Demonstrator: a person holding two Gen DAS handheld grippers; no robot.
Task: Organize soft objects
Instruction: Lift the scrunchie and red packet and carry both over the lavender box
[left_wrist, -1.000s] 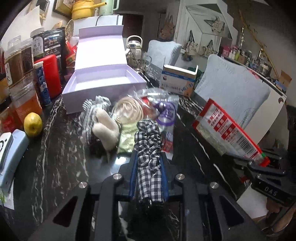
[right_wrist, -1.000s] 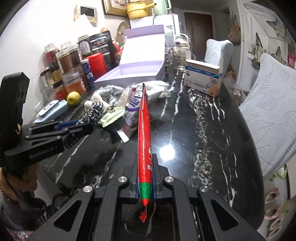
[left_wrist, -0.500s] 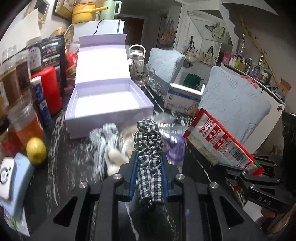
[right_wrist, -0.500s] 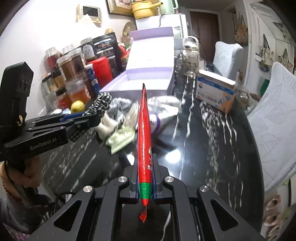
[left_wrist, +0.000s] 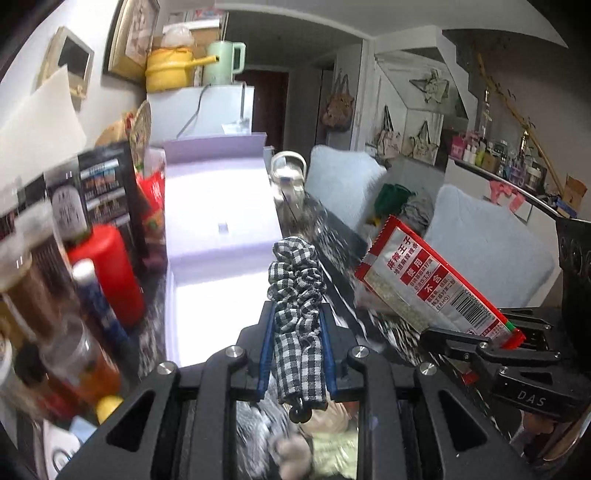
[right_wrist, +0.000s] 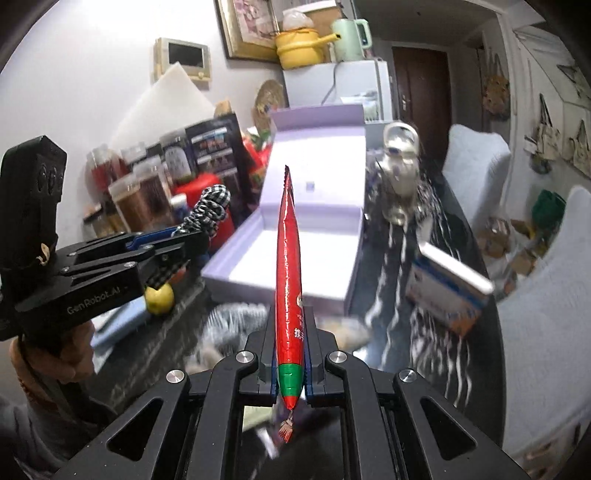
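My left gripper (left_wrist: 295, 314) is shut on a black-and-white checked scrunchie (left_wrist: 295, 291) and holds it in the air just before the open lilac box (left_wrist: 214, 295). It also shows in the right wrist view (right_wrist: 184, 240) with the scrunchie (right_wrist: 210, 206). My right gripper (right_wrist: 290, 332) is shut on a red snack packet (right_wrist: 288, 266), seen edge-on, raised in front of the box (right_wrist: 295, 258). The packet (left_wrist: 424, 284) also shows in the left wrist view, to the right. The remaining soft items (left_wrist: 314, 443) lie blurred below on the black marble table.
Jars, a red canister (left_wrist: 107, 273) and a blue tube (left_wrist: 96, 295) stand left of the box. A lemon (right_wrist: 159, 299) lies by them. A glass kettle (right_wrist: 399, 184) stands behind the box, a white-blue carton (right_wrist: 447, 291) to its right. Cushioned chairs (left_wrist: 487, 251) stand beyond the table.
Both grippers have risen and moved forward toward the lilac box with their loads. The pile of soft items has dropped below the fingers; the box now looms closer.
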